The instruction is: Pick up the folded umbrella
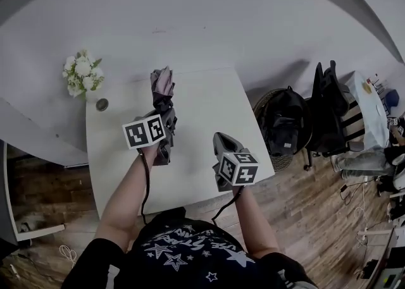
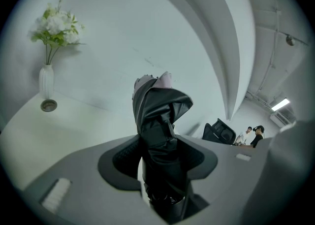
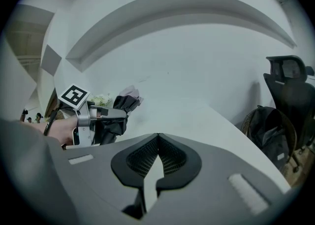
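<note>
1. Tongs first: my left tongs are clamped on the umbrella. Dark folded cloth fills the gap between the pads. Its lower end sits deep in the throat, and its pale pinkish end sticks out past the tips, toward the wall.
2. My right tongs are closed, pad tips touching, with nothing between them. They are well apart from the umbrella and look across at the left tongs holding it.
3. Wall: white and curved, behind the table.
4. Floor: wood planks, seen to the right of the table and in front of it.
5. Table: white top. In the head view the left tongs are over its far half and the right tongs over its near right part.
6. Chair: black, on the floor to the right of the table.
7. Backpack: black, between the chair and the table's right edge.
8. Umbrella: in the head view it lies over the middle of the table's far edge, in the left tongs. Whether it touches the tabletop I cannot tell.
9. Flowers: white, upright in a white vase at the far left corner.
10. Disc: small and round, on the table just beside the vase.
</note>
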Available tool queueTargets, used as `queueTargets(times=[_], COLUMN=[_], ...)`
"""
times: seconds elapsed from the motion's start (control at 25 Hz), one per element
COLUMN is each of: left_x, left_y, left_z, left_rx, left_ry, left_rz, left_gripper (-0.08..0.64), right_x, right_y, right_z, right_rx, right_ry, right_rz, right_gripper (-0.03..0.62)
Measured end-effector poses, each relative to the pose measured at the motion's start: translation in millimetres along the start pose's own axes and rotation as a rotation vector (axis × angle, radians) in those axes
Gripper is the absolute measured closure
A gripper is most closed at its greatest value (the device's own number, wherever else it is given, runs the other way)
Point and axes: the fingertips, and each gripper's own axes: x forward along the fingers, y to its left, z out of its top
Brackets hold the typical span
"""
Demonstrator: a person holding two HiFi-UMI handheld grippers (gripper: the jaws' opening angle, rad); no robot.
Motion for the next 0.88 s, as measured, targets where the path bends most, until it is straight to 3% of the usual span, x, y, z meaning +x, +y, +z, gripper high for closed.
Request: queueTargets(times=[0.44,0.88], left_x=[-71.7,-157.2], left_y=[-7.7,-36.3], left_z=[-25.9,-82.0], left_rx=[0.026,0.041], left_ry=[-0.058,-0.089], left_rz=[-0.028,-0.052], left_gripper=[0.353,0.353], right_x=[-43.2,-132.3], right_y=[30.6,43.6], right_z=[-13.8,-62.8], right_rx=[-0.031,-0.049], right_ry=[-0.045,-0.065], right_rz=[0.04,0.033], right_gripper=[0.575,0.575])
